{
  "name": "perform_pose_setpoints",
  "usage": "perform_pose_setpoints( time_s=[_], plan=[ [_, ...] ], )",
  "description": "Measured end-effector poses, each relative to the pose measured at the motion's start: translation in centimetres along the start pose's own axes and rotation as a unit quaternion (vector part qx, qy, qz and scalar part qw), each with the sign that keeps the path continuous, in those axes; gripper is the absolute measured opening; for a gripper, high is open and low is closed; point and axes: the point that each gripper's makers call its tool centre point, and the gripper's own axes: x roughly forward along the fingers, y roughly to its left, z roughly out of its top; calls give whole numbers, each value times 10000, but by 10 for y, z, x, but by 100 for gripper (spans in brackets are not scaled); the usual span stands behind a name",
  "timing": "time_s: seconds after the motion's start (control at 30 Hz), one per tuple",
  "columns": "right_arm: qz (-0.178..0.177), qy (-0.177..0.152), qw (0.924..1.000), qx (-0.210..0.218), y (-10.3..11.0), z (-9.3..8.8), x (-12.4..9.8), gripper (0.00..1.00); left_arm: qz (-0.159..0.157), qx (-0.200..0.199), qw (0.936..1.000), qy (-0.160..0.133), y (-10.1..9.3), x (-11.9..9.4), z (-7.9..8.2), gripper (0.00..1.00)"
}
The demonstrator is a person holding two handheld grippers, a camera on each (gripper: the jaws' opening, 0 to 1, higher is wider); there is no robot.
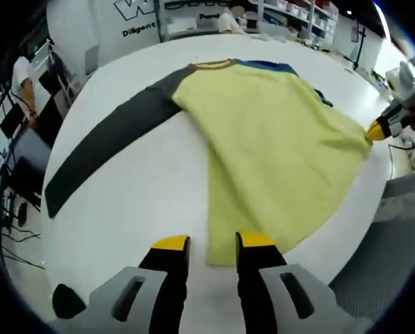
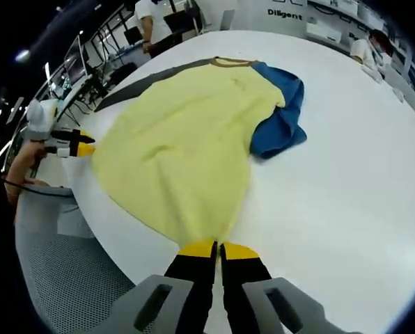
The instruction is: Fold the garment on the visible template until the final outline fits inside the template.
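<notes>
A yellow long-sleeved garment (image 1: 270, 146) lies spread on the white table (image 1: 138, 202), with a grey sleeve (image 1: 110, 139) stretched out flat and a blue sleeve (image 2: 280, 118) bunched beside the body. My left gripper (image 1: 213, 242) is open at the table's near edge, and one hem corner lies in the gap between its yellow fingertips (image 1: 171, 243). My right gripper (image 2: 218, 249) is shut on the other hem corner. In the left gripper view the right gripper (image 1: 378, 132) pinches the hem at the far right. In the right gripper view the left gripper (image 2: 82, 147) sits at the garment's left edge.
The round table edge curves close to both grippers, and a grey mesh surface (image 2: 54, 264) lies below it. A person (image 2: 152, 17) stands beyond the far side, near desks and shelves. Bare table (image 2: 347, 181) stretches to the right of the garment.
</notes>
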Motion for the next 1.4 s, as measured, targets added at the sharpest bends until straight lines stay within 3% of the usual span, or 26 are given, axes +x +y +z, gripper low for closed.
perform_pose_setpoints(
  time_s=[0.17,0.33,0.53,0.63,0.77,1.03,1.23,1.4],
  plan=[
    [0,-19,10000,3,0,0,0,0,-21,-15,9998,217,-2,4,-9,22],
    [-3,-42,10000,20,0,-1,1,0,83,-186,9997,157,-1,3,-8,21],
    [-9,-62,10000,10,1,-2,1,0,59,-172,9995,244,-7,2,-11,4],
    [1,-84,10000,24,1,-1,0,0,80,-227,9994,259,-7,-1,-11,4],
    [35,-128,9999,59,1,0,-2,0,204,-473,9987,4,-5,-16,-6,4],
    [26,-175,9998,36,1,2,-3,0,431,-684,9965,-216,-10,-39,-2,4],
    [-11,-180,9998,39,0,1,-5,0,475,-621,9967,-193,-22,-43,-5,4],
    [4,-133,9999,58,1,-2,-4,0,484,-478,9975,179,-24,-31,-22,4]
  ],
)
